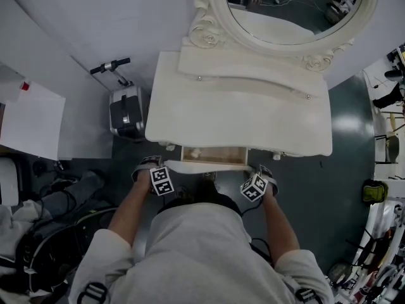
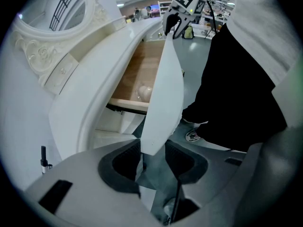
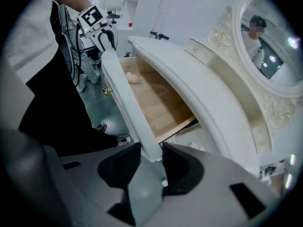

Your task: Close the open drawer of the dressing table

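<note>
- Here, closest to the camera, the person's grey shirt point(image 1: 202, 252) fills the bottom of the head view, with both forearms reaching forward and down.
- The left gripper point(image 2: 152, 151) is clamped on the left end of the drawer front point(image 1: 205, 167); the white panel fills the gap between its dark pads.
- The right gripper point(image 3: 150, 151) grips the same panel at its right end, with a pad pressed against each face.
- The drawer point(image 1: 214, 154) is pulled partway out from under the middle of the dressing table point(image 1: 240, 116), its pale wooden floor showing between the front panel and the table's edge.
- A small pale object point(image 3: 133, 77) lies on the drawer floor near the left end; what it is cannot be told.
- Beyond the drawer, the cream tabletop is bare, with a raised shelf along its back.
- An oval mirror point(image 1: 291, 5) in a carved cream frame rises behind the shelf.
- To the table's left, a silver wheeled case point(image 1: 125, 111) stands on the dark floor by the wall.
</note>
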Tool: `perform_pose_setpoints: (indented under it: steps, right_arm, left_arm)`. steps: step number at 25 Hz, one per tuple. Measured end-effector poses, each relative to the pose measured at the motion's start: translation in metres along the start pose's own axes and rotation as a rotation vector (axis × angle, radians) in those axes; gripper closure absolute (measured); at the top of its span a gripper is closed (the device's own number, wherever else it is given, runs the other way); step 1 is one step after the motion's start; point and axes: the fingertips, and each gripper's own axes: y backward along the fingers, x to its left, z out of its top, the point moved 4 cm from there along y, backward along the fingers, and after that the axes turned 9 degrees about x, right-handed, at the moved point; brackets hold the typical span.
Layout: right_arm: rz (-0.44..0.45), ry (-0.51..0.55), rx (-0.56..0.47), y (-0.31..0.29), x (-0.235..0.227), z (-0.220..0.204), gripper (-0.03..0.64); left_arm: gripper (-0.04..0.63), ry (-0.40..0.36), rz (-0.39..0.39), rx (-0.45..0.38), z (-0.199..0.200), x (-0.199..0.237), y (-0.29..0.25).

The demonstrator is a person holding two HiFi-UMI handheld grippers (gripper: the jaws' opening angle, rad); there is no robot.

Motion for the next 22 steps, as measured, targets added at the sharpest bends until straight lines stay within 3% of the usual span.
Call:
perform_pose_setpoints:
  steps: [22]
  right_arm:
    - [-0.004,-0.003,0.008,-0.004,-0.010,0.006,0.471]
  left_arm:
    - [0.436,-0.001,0.005,-0.004,0.002,0.011,-0.003]
